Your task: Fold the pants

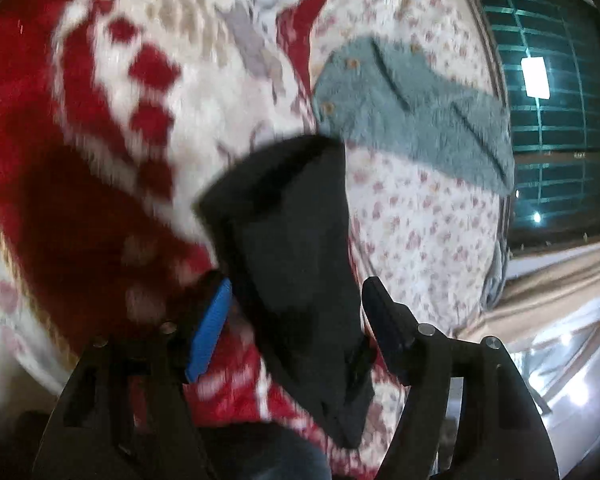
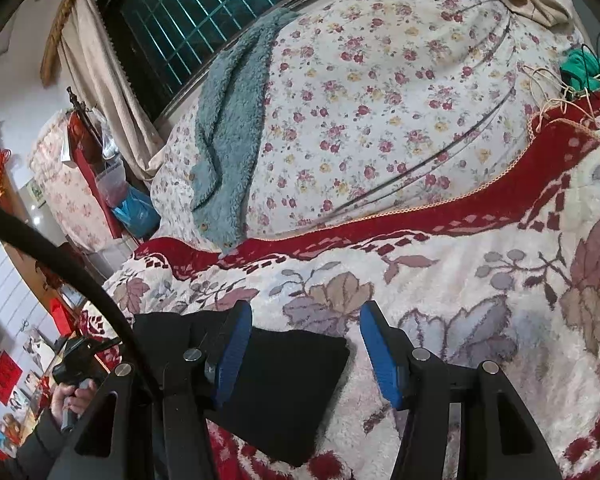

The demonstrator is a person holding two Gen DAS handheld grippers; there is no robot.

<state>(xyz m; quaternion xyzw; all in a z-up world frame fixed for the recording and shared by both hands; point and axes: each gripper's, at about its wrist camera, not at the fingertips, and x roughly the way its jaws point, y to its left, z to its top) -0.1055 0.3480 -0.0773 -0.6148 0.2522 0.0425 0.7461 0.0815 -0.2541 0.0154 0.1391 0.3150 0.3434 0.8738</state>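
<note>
The black pants (image 1: pixel 296 248) lie between my left gripper's (image 1: pixel 296 300) spread fingers, over the red and white blanket (image 1: pixel 100 128); the view is blurred by motion. The jaws stand wide apart and do not pinch the cloth. In the right wrist view the pants (image 2: pixel 284 392) lie folded flat on the flowered blanket (image 2: pixel 480 320). My right gripper (image 2: pixel 306 320) is open above their far edge, its left blue pad (image 2: pixel 236 344) over the cloth and its right pad over the blanket. The left gripper (image 2: pixel 80 360) shows at lower left in a hand.
A fluffy grey-blue garment (image 2: pixel 228 120) lies on the floral quilt (image 2: pixel 380 100) near the window (image 2: pixel 188 12); it also shows in the left wrist view (image 1: pixel 412 108). Cords and green cloth (image 2: pixel 580 68) sit at far right. Bed edge and cluttered furniture at left.
</note>
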